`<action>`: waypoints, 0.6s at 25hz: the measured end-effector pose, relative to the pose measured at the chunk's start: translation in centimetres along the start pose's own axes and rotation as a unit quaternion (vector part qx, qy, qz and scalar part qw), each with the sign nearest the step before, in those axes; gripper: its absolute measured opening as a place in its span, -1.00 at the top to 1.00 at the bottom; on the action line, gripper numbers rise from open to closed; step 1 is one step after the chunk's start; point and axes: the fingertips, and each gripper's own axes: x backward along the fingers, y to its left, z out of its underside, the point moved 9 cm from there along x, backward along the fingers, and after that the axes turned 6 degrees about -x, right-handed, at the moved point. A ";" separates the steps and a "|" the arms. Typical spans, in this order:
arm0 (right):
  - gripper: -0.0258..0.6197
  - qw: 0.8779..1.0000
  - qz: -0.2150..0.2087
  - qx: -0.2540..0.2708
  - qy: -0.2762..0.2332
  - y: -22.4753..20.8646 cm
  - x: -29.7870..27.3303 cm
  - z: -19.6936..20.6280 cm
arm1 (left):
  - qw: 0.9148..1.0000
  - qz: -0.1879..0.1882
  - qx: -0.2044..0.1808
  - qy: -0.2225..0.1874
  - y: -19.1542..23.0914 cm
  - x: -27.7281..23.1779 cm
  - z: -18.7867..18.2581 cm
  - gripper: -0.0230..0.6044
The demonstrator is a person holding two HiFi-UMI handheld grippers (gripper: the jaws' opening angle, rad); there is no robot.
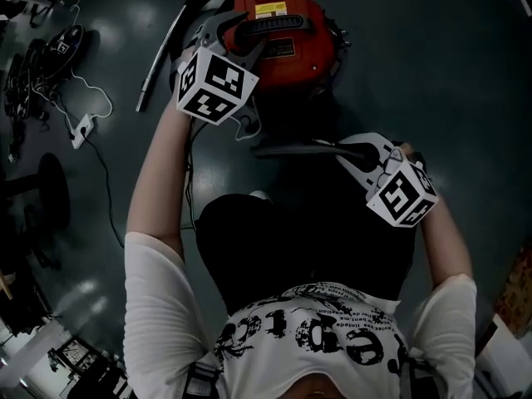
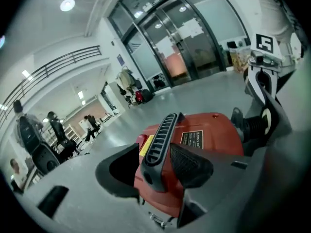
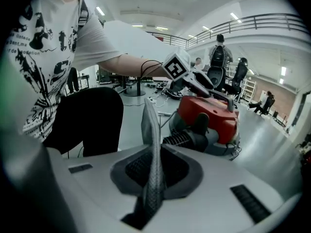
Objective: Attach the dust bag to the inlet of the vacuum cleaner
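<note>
Over the red vacuum (image 1: 287,36), top centre of the head view on the grey floor (image 1: 432,65), we hold the left gripper (image 2: 158,168) with its jaws spread wide. The ribbed black handle (image 2: 163,137) stands between them, unsqueezed. The right gripper (image 3: 154,174), at the middle right of the head view and well apart from the machine, has its jaws pressed together on the bag (image 3: 150,130), a thin grey woven sheet rising on edge through the centre of its own view. We judge the bag light, soft and limp, likely to sag and fold unless taken near its mouth. The vacuum looks heavy and rigid, and its handle is the sure place to steady it. Only the right gripper view shows the weave in the pinch and the corrugated hose (image 3: 181,139) running into the vacuum's body. Only the left gripper view shows the handle between open jaws, and the head view alone shows both grippers at once. No view shows us the inlet plainly.
</note>
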 end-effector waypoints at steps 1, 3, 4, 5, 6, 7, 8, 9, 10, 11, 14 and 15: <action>0.84 1.000 0.002 0.006 -0.001 -0.1 -0.1 0.1 | 1.000 0.009 -0.028 0.005 0.0 -0.7 -0.3 0.34; 0.84 1.000 0.010 0.017 -0.001 -0.3 -0.6 0.6 | 0.996 0.008 -0.089 0.015 -0.3 -1.9 -0.7 0.38; 0.84 1.000 0.013 0.022 -0.001 -0.3 -0.8 0.9 | 0.992 0.001 -0.120 0.023 -0.5 -2.5 -0.8 0.47; 0.84 0.999 0.016 0.028 -0.002 -0.3 -1.0 1.2 | 0.989 -0.007 -0.147 0.032 -0.8 -2.9 -0.9 0.52; 0.84 0.999 0.019 0.033 -0.003 -0.3 -1.1 1.3 | 0.985 -0.014 -0.165 0.038 -1.0 -3.0 -1.0 0.55; 0.84 0.999 0.021 0.038 -0.005 -0.3 -1.0 1.4 | 0.984 -0.019 -0.173 0.039 -1.0 -3.0 -1.1 0.56; 0.84 0.999 0.023 0.041 -0.006 -0.3 -0.9 1.3 | 0.984 -0.020 -0.174 0.037 -0.9 -2.9 -1.1 0.56; 0.84 0.999 0.024 0.042 -0.008 -0.4 -0.9 1.2 | 0.984 -0.018 -0.172 0.032 -0.8 -2.7 -1.2 0.56; 0.84 0.999 0.025 0.042 -0.010 -0.5 -0.9 1.1 | 0.985 -0.014 -0.171 0.028 -0.7 -2.6 -1.2 0.56; 0.84 0.999 0.026 0.042 -0.012 -0.7 -1.0 1.0 | 0.985 -0.007 -0.170 0.024 -0.6 -2.5 -1.2 0.56; 0.84 0.999 0.028 0.036 -0.023 -1.4 -1.6 1.0 | 0.987 0.015 -0.159 0.006 -0.3 -2.5 -1.0 0.56; 0.83 0.999 0.026 0.032 -0.028 -1.6 -1.7 1.1 | 0.988 0.019 -0.152 -0.001 -0.3 -2.5 -0.9 0.56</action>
